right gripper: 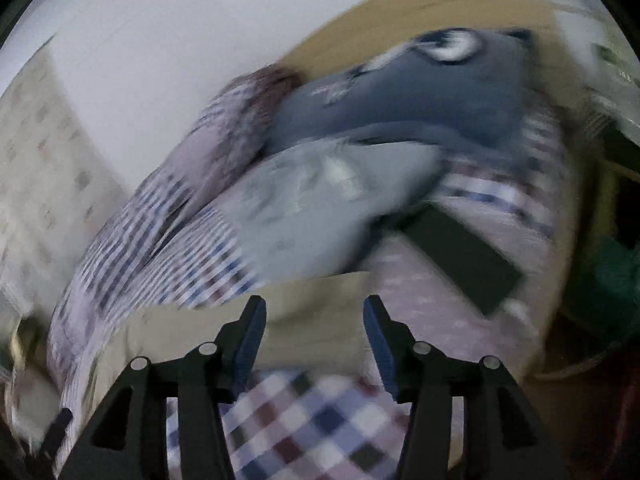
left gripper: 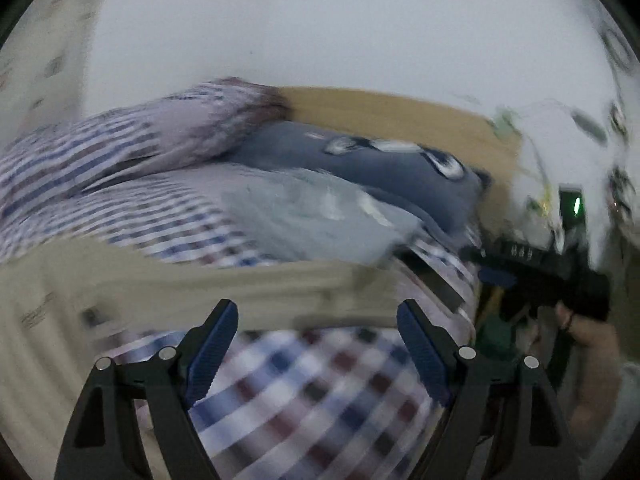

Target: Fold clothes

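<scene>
Beige garment [left gripper: 200,280] lies flat on the checked bed cover [left gripper: 304,392], just ahead of both grippers — soft, light, limp; best pinched at an edge or corner. Left gripper [left gripper: 316,320] fingers spread wide, empty. Right gripper [right gripper: 314,320] fingers parted, empty. Beyond: striped bedding [left gripper: 100,148], grey-blue pillows [left gripper: 352,164], plain wall.

A beige garment [left gripper: 208,284] lies spread flat across the checked bed [left gripper: 304,392], its near edge running straight from side to side, the cloth smooth and pale, a fold line showing along it. Beyond it a light grey-blue garment [right gripper: 312,204] sits rumpled toward the head of the bed. Both are blurred.
</scene>
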The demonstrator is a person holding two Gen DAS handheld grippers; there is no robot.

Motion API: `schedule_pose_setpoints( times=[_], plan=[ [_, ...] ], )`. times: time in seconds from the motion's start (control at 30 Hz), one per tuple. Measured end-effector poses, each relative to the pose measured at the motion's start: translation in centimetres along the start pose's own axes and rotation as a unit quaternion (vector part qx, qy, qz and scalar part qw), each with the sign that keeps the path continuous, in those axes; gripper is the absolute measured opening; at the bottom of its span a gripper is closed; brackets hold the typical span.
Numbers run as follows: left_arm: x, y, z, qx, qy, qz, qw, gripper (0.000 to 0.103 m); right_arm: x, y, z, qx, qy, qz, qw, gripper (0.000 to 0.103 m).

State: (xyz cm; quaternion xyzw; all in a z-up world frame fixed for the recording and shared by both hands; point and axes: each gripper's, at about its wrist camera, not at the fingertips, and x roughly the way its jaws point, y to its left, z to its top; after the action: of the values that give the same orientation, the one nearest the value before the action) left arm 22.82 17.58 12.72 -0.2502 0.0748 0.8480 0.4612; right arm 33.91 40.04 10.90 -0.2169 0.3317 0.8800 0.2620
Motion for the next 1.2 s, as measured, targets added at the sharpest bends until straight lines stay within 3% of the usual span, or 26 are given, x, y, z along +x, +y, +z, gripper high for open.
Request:
schedule_pose_setpoints(
  times=[0.17, 0.43, 0.53, 0.6, 0.63, 0.7, 0.8, 1.03, 1.2],
  plan=[
    [7.2, -6.7, -0.9, 0.103, 0.031, 0.003, 0.9942, 0.085, -1.6, -3.5, 0.6, 0.038, -0.026, -0.031, 0.998, 0.056],
    [12.7, -11.6, -2.1, 0.177, 0.057, 0.012, 0.9824, 0.084, -2.1, -5.7, 1.3, 0.054, -0.029, -0.016, 0.998, 0.056],
    [14.7, -12.3, -2.4, 0.189, 0.082, 0.018, 0.9785, 0.077, -2.0, -6.5, 1.3, 0.066, -0.021, -0.003, 0.998, 0.056],
    [15.7, -12.4, -2.6, 0.190, 0.097, 0.022, 0.9766, 0.064, -2.0, -6.7, 1.2, 0.071, -0.019, 0.001, 0.997, 0.056],
    [16.3, -12.2, -2.6, 0.185, 0.107, 0.026, 0.9766, 0.059, -2.1, -6.8, 1.3, 0.073, -0.021, 0.003, 0.997, 0.056],
    [17.3, -11.5, -2.6, 0.167, 0.126, 0.034, 0.9774, 0.031, -2.2, -7.0, 1.3, 0.078, -0.022, 0.008, 0.997, 0.056],
    [18.1, -9.9, -2.2, 0.129, 0.144, 0.038, 0.9805, 0.010, -2.3, -7.0, 1.2, 0.080, -0.021, 0.007, 0.997, 0.056],
    [14.0, -5.4, 3.4, 0.024, 0.106, 0.001, 0.9941, 0.006, -2.6, -7.2, 0.8, 0.083, -0.019, 0.014, 0.996, 0.057],
    [10.4, -0.5, 9.7, -0.068, 0.070, -0.021, 0.9950, 0.006, -1.5, -6.2, 0.4, 0.068, 0.002, 0.045, 0.997, 0.059]
  ],
)
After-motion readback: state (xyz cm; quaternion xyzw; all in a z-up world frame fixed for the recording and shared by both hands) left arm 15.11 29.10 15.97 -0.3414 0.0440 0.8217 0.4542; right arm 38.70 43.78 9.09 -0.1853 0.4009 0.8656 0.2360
